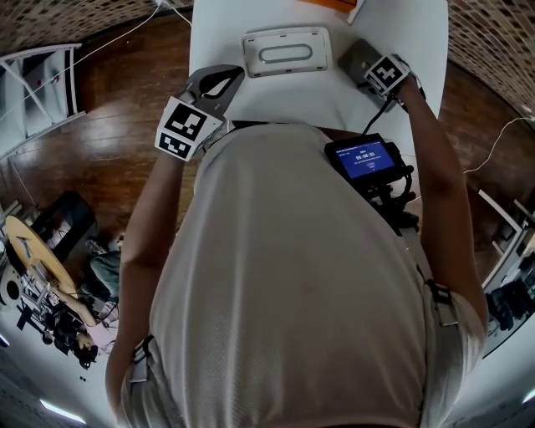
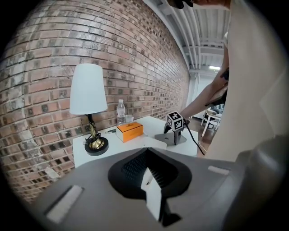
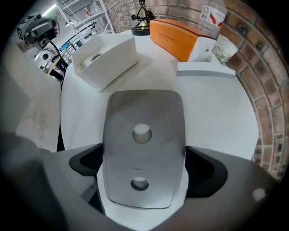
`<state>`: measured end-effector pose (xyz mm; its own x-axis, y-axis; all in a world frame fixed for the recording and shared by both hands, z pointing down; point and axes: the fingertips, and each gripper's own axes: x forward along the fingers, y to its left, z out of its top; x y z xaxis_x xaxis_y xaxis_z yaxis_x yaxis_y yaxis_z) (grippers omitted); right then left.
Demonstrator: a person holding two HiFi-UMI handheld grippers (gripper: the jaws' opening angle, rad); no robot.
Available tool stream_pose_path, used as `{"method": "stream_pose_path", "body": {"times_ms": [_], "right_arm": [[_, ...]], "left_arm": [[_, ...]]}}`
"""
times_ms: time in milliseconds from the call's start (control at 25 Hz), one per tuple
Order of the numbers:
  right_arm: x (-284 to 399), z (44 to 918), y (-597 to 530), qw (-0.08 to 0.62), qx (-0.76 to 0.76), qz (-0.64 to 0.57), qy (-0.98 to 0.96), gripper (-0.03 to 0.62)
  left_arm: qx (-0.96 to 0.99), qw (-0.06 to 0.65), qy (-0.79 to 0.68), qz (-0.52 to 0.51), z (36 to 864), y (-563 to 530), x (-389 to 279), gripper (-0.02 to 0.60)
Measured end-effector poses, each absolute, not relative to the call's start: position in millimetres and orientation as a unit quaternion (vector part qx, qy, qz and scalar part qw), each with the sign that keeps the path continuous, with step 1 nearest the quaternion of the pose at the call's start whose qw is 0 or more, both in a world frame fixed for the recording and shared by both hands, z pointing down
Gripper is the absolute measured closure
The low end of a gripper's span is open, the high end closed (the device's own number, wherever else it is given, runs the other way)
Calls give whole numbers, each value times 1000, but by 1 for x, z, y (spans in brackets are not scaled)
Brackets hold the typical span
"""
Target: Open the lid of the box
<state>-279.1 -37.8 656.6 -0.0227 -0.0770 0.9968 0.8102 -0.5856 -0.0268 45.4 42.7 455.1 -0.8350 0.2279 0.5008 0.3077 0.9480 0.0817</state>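
Your left gripper (image 1: 216, 82) sits at the near edge of the white table (image 1: 334, 104), tongs narrow and empty. Your right gripper (image 1: 359, 58) lies flat on the tabletop, tongs narrow, holding nothing. Between them stands the white box (image 1: 287, 52), lid down. Beyond it are an orange carton (image 3: 174, 38) and a lamp (image 2: 88, 90).

White table (image 1: 401, 25); box (image 1: 287, 52); lamp (image 2: 88, 90)

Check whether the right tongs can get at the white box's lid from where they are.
Probably yes. The right tongs lie close beside the white box, and the right gripper view shows only bare tabletop between them. The orange box sits off to the side, out of the path.
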Motion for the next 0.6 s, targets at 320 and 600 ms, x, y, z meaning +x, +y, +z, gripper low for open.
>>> {"method": "stream_pose_path", "body": {"times_ms": [320, 600], "right_arm": [[-254, 611, 3, 300, -689, -560, -348, 73], [-200, 490, 77, 217, -795, -345, -450, 339]], "left_arm": [[-151, 224, -958, -96, 461, 58, 48, 581], [-196, 166, -960, -110, 442, 96, 53, 581]]}}
